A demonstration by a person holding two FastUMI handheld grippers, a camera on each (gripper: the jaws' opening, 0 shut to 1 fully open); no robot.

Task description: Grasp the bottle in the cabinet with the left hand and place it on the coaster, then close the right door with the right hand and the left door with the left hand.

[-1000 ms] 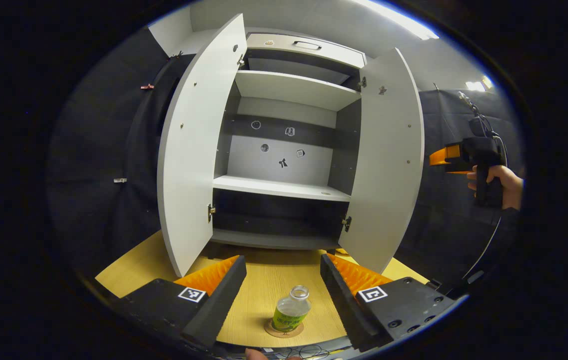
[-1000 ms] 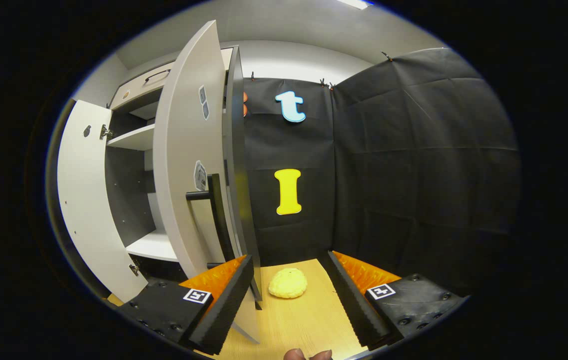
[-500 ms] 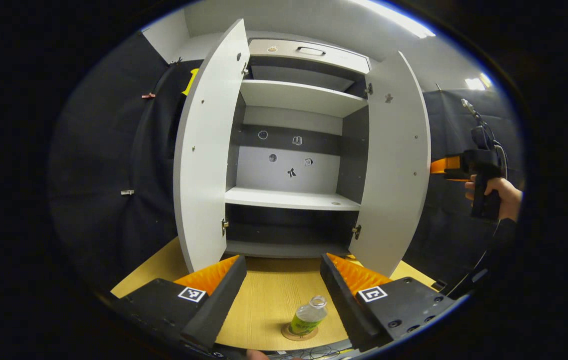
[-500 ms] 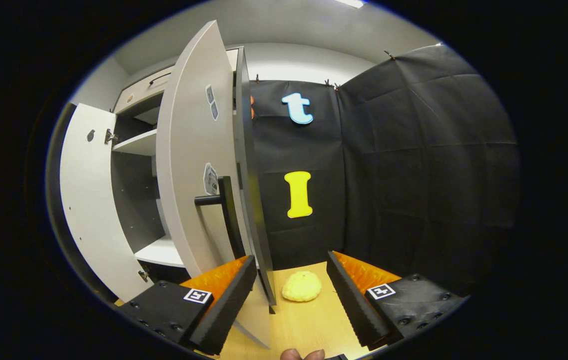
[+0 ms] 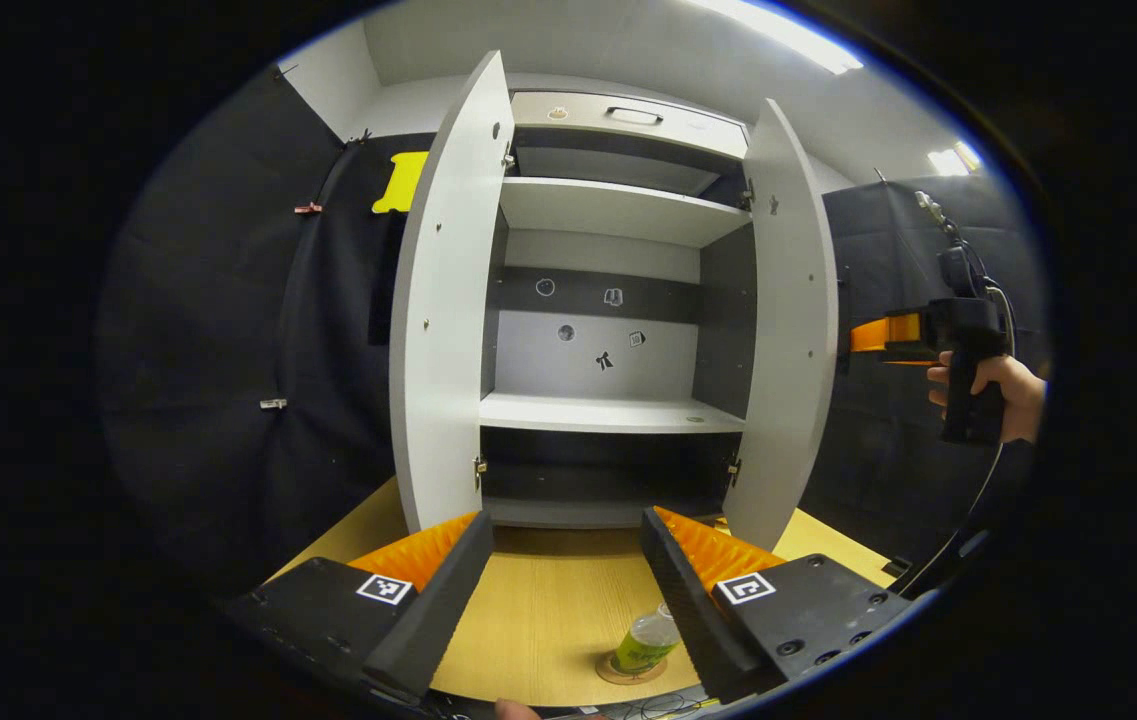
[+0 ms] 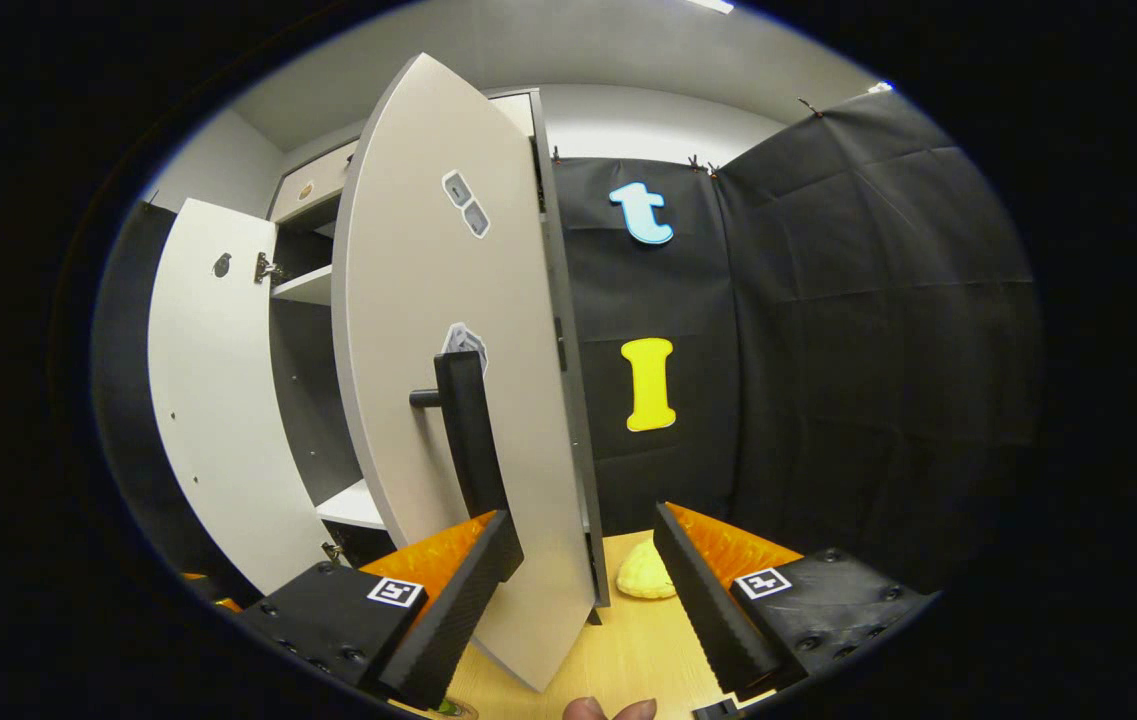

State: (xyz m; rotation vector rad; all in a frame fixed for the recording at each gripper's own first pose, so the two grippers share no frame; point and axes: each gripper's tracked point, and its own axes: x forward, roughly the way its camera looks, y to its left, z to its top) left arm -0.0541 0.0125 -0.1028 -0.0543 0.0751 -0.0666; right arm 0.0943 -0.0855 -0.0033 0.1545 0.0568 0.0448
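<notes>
Green-labelled bottle [image 5: 648, 640] on coaster [image 5: 631, 669] beside the parted left tool [image 5: 566, 570]

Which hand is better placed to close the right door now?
Right. The right gripper is beside the right door, near its handle; the left gripper, jaws open, is back over the bottle.

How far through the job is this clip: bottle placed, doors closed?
Done: the bottle stands on the coaster, and the open left claw has let go of it. In hand: the open right claw is at the outer face of the right door, which is part-way swung. Left: finishing that door, then the wide-open left door.
</notes>
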